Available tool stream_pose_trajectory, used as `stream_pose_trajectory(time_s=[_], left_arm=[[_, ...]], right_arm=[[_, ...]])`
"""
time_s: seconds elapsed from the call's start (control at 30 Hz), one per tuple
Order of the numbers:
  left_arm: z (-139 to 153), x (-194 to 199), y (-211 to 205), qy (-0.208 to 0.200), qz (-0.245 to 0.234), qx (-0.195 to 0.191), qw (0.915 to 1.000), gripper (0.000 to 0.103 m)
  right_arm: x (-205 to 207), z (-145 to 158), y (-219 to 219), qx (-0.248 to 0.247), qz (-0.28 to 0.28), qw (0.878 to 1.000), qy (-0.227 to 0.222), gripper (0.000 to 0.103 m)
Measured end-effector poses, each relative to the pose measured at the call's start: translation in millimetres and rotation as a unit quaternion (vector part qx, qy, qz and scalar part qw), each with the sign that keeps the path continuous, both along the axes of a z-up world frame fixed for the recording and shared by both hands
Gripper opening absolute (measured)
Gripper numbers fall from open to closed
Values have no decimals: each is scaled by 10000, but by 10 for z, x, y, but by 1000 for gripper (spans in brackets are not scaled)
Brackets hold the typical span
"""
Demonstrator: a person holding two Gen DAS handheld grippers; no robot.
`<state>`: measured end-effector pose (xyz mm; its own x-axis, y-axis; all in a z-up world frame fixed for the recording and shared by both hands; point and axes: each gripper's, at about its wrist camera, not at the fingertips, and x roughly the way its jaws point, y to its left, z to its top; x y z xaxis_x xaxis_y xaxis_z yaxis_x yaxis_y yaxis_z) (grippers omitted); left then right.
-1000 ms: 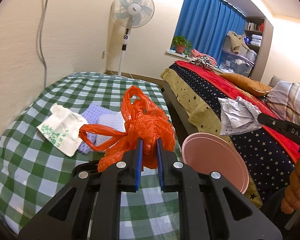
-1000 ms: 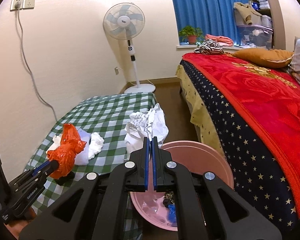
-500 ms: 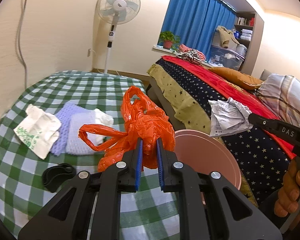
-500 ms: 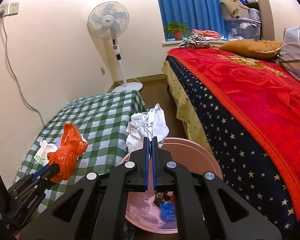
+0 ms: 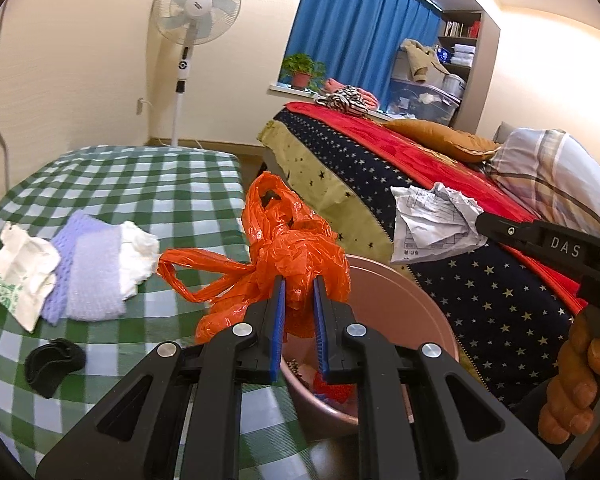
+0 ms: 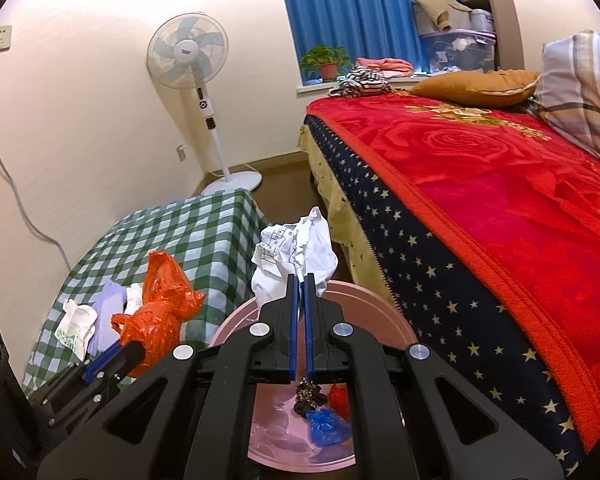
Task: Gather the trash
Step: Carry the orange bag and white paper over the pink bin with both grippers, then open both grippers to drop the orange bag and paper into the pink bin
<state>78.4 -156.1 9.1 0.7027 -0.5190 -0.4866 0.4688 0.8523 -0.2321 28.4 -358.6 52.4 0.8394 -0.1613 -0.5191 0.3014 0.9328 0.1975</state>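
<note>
My left gripper is shut on a crumpled orange plastic bag, held above the near rim of the pink bin. The same bag shows at the lower left of the right wrist view, with the left gripper under it. My right gripper is shut on a crumpled white printed paper, held over the pink bin. That paper hangs at the right of the left wrist view, over the bin. A person's hand holds the right gripper. Blue, red and dark scraps lie in the bin.
The green checked table carries a white printed paper bag, a lilac knitted cloth, a white tissue and a black folded item. A bed with a red blanket stands right of the bin. A standing fan stands beyond the table.
Both grippers have moved toward the bin with their loads. The orange bag has passed from over the table to the bin's rim, and the paper now hangs over the bin's opening.
</note>
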Motion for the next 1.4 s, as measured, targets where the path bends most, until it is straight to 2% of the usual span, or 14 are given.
stream_pose_trajectory(time_s=[0.33, 0.83, 0.87, 0.9, 0.93, 0.97, 1.13, 1.4], left_arm=[[-77, 45, -267, 91, -285, 32, 9995, 13], [-195, 116, -443, 332, -520, 47, 9981, 14], [-207, 127, -447, 370, -544, 54, 9978, 17], [-229, 141, -453, 437, -570, 67, 9974, 28], [-262, 162, -459, 531, -585, 80, 9968, 35], [-275, 169, -447, 546, -564, 71, 9969, 37], [-238, 169, -350, 484, -444, 22, 9978, 37], [-98, 105, -140, 291, -263, -62, 9992, 37]], right_arm=[[3, -21, -77, -7, -194, 9998, 39, 3], [5, -24, -100, -58, -293, 9995, 84, 3], [4, -28, -106, -54, -297, 9995, 93, 4], [7, -32, -107, -56, -303, 9995, 105, 7], [12, -31, -96, -89, -340, 9993, 111, 8], [8, -29, -100, -135, -418, 9990, 115, 12], [-9, -29, -109, -161, -496, 9986, 90, 29], [-43, -4, -31, -261, -417, 9988, 33, 30]])
